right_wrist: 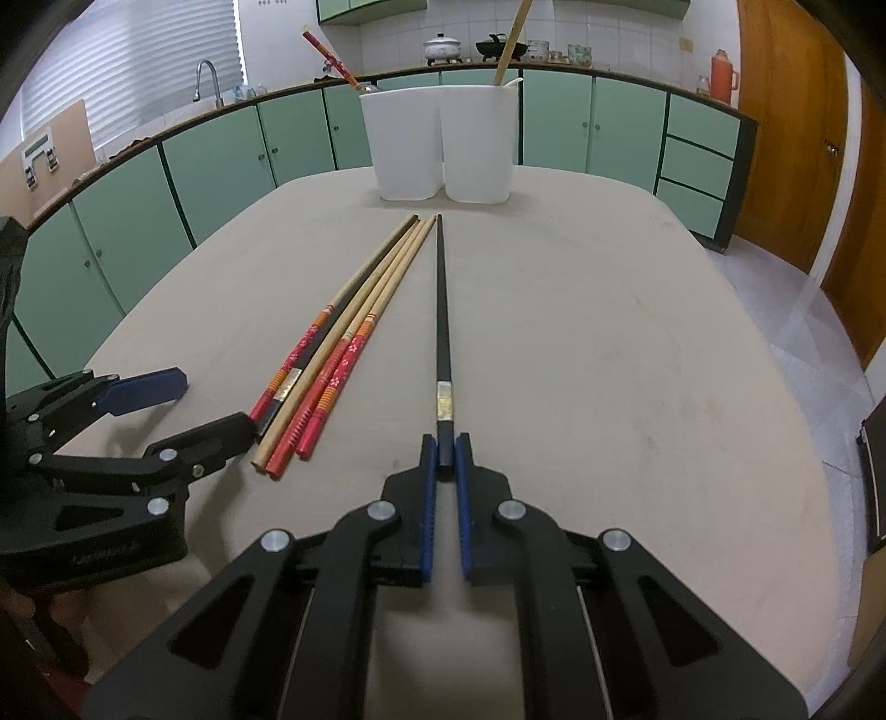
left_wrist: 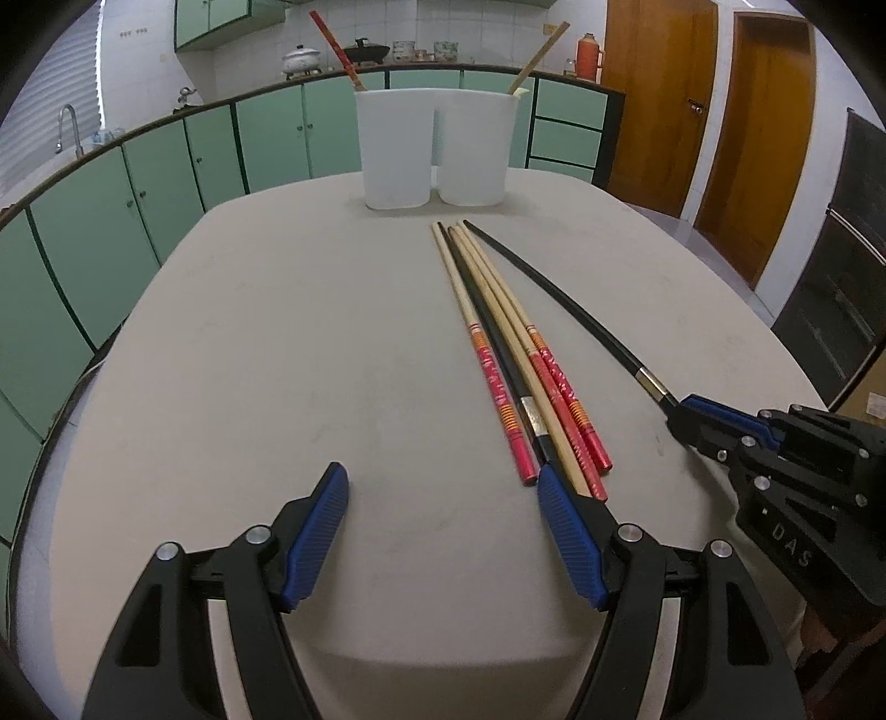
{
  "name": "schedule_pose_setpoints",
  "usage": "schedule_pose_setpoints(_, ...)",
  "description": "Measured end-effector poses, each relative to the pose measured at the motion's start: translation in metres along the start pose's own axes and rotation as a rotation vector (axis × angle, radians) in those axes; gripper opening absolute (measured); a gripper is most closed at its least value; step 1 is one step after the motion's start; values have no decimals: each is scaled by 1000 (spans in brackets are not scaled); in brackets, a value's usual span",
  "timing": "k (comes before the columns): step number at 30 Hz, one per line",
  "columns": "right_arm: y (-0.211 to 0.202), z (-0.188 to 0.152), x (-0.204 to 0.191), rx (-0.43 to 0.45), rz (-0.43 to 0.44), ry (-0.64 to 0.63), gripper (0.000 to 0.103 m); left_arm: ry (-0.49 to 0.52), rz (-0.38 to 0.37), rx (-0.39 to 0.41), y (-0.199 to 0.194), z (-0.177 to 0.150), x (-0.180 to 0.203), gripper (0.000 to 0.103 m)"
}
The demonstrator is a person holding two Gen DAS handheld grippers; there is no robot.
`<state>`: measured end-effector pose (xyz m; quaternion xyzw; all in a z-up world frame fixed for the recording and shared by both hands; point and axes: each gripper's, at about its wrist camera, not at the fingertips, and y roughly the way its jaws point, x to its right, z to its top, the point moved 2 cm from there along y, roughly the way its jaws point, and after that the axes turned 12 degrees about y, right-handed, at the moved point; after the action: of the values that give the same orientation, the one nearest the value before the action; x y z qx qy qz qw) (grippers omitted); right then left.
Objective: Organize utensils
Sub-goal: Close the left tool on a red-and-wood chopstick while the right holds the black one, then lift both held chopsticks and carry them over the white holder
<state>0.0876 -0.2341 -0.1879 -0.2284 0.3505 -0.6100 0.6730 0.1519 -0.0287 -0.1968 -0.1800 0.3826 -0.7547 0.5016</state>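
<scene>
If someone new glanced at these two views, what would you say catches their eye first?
Probably the black chopstick pinched at its end by the right gripper, pointing straight at the white two-part holder at the table's far end. Next, the bundle of chopsticks lying on the table to its left, with the open left gripper at its near ends.

On the table (right_wrist: 637, 343), a two-compartment holder (right_wrist: 443, 144) stands at the far end, with one chopstick (right_wrist: 331, 54) in its left compartment and another (right_wrist: 512, 41) in its right. Nearer, a bundle of chopsticks (right_wrist: 343, 332) lies left of a single chopstick (right_wrist: 443, 310), apart from it.
</scene>
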Motion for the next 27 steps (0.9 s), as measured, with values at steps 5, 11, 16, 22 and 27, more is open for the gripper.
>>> schedule_pose_setpoints(5,0,1,1,0,2,3,6,-6,41,-10,0,0,-4,70)
schedule_pose_setpoints(11,0,1,1,0,4,5,6,-70,75,-14,-4,-5,-21,70)
schedule_pose_setpoints(16,1,0,2,2,8,7,7,-54,57,7,-2,-3,-12,58)
schedule_pose_setpoints(22,1,0,1,5,12,9,6,-25,34,30,-1,0,-2,14)
schedule_pose_setpoints(27,-3,3,4,-3,29,26,6,-34,11,44,-4,1,-4,5)
